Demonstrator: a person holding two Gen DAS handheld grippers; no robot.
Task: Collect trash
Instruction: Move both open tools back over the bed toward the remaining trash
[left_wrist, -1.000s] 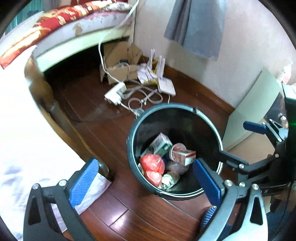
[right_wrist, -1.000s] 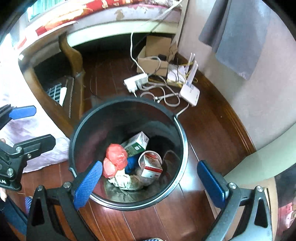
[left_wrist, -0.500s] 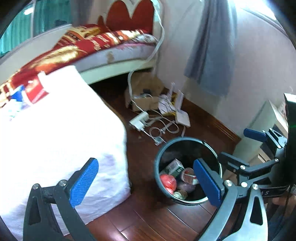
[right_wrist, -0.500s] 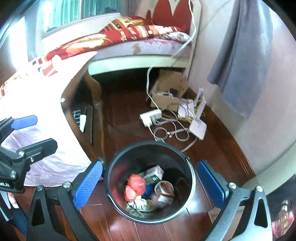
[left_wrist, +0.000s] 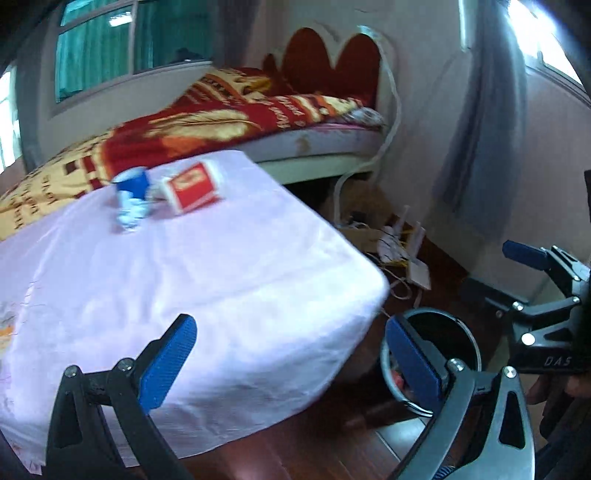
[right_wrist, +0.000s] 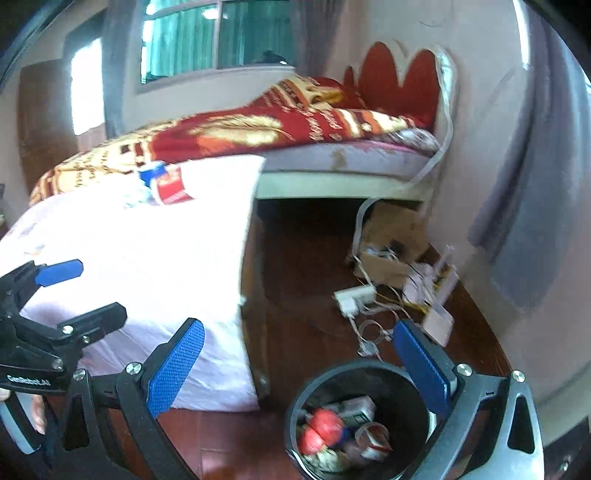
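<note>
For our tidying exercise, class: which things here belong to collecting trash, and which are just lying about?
Belongs to the job:
- black bin
- red carton
- blue-and-white cup
- rubbish inside the bin

Just lying about:
- power strip
- cardboard box
- bed

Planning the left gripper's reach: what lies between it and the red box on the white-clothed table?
In the left wrist view, only bare white tablecloth lies between the left gripper and the red box.
</note>
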